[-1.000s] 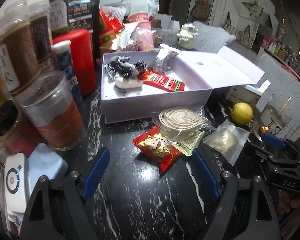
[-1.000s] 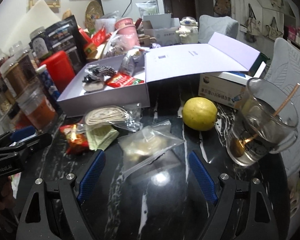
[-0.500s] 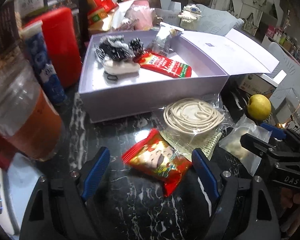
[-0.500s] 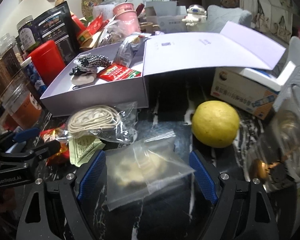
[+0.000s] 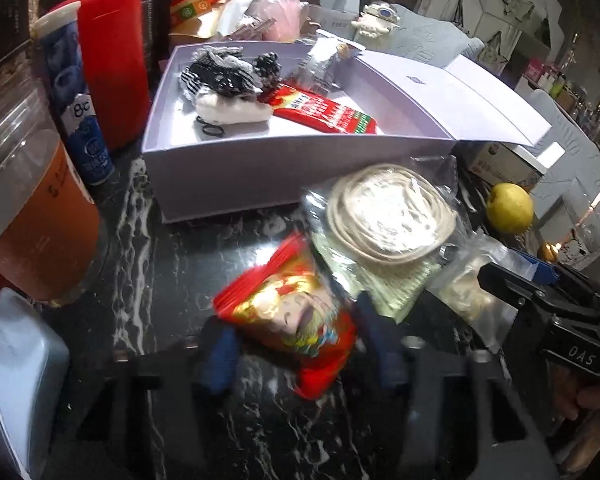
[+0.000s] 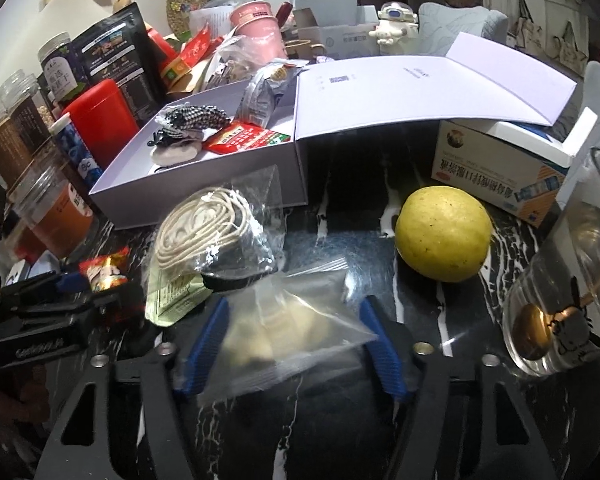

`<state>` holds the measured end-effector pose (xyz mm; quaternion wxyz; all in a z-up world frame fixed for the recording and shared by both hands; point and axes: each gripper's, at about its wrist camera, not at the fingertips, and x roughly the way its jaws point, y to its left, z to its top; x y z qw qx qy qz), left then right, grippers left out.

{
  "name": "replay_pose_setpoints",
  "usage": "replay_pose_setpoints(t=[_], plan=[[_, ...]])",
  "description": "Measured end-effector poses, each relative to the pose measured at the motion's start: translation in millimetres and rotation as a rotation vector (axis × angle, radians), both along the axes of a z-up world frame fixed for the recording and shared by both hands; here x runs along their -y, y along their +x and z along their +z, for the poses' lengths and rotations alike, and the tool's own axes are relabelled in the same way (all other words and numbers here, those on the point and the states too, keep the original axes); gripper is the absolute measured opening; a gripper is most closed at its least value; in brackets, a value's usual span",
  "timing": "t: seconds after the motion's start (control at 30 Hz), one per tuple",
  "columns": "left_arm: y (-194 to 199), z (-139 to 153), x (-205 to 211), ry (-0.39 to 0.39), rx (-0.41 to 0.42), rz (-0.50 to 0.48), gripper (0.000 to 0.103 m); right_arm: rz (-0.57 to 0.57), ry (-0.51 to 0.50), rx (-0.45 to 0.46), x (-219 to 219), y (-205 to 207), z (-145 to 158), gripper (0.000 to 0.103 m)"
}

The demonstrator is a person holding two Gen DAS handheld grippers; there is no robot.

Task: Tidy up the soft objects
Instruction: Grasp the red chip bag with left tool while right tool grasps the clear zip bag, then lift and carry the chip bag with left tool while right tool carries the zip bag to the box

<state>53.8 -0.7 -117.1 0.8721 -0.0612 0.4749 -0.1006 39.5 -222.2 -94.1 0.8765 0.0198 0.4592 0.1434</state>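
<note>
My left gripper (image 5: pixel 300 344) is closing its blue jaws around the shiny red-and-gold snack packet (image 5: pixel 290 312) on the near black marble table (image 5: pixel 148 264), though blur hides whether the pads touch it. My right gripper (image 6: pixel 296 340) is closing on the clear zip bag of pale stuff (image 6: pixel 296 332), pads at its edges. The open lilac cardboard box (image 5: pixel 292 172) lies farther back, holding other soft items.

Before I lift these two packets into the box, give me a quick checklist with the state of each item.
1. Red snack packet between left gripper fingers, closing: ok.
2. Clear bag between right gripper fingers, closing: ok.
3. Firm grip on either: cannot tell.
4. Box open with free floor space: ok.
5. Cord bag clear of both packets: not ok, it overlaps them.
6. Lemon outside right fingers: ok.
</note>
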Motion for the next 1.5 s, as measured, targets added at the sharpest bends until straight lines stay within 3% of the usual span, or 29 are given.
replay_pose_setpoints(t=[0.23,0.9,0.93,1.0,1.1,1.5], plan=[[-13,7,7,-0.016,0.017,-0.051,0.036,-0.001,0.011,-0.005,2,-16,4,0.055],[-93,7,13,-0.091,-0.078,-0.195,0.034,-0.013,0.012,-0.066,19,-90,13,0.054],[-94,7,13,-0.094,-0.077,-0.194,0.034,-0.015,0.01,-0.072,19,-93,14,0.054],[-94,6,15,-0.093,-0.074,-0.197,0.034,-0.019,-0.002,-0.089,19,-98,13,0.07],[-91,4,17,-0.093,-0.08,-0.195,0.034,-0.013,-0.048,-0.093,16,-102,7,0.085],[-83,0,16,-0.122,-0.062,-0.196,0.034,0.057,-0.143,-0.076,-13,-90,0,0.093]])
